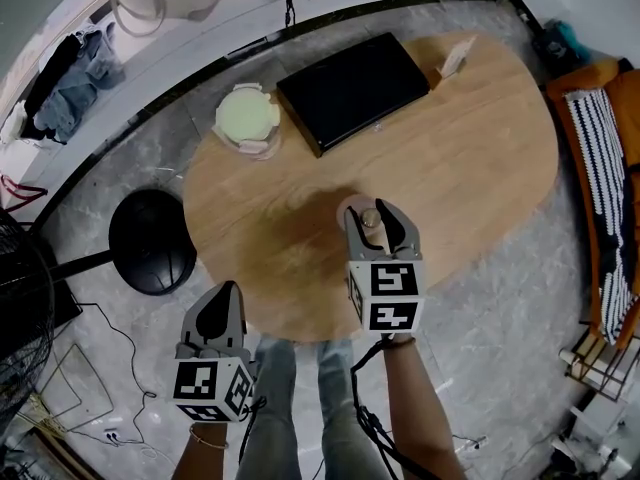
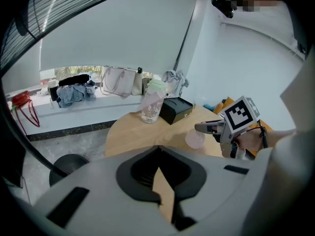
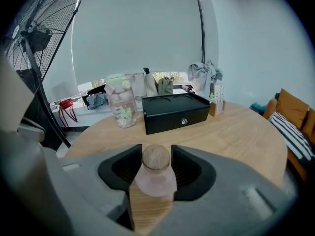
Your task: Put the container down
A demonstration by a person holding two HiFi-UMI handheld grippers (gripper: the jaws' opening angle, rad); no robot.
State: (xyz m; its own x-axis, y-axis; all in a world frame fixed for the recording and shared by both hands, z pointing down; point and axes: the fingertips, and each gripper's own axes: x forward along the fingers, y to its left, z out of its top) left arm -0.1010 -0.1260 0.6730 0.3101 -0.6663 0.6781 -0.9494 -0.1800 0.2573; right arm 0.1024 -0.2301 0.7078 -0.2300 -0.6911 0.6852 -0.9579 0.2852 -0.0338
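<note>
Looking down in the head view, the container [image 1: 371, 218] seemed to stand on the tabletop [image 1: 480, 158], well short of the black box [image 1: 352, 88], inside the right hand-held gripper [image 1: 373, 215]. In the left gripper view, the left hand-held gripper [image 2: 158, 148] was closed and empty, far from the box. In the right gripper view, the jaws stood barely apart beside the cork [image 3: 156, 157]; a crooked retreat could topple it, though bare wood surrounded it, edges well off.

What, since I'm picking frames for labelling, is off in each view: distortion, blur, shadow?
Head view: fisheye bows the table rim; soft shadow left of the container. Left gripper view: dark vignette, mosaic patch top right. Right gripper view: container slightly soft, fan curved.
</note>
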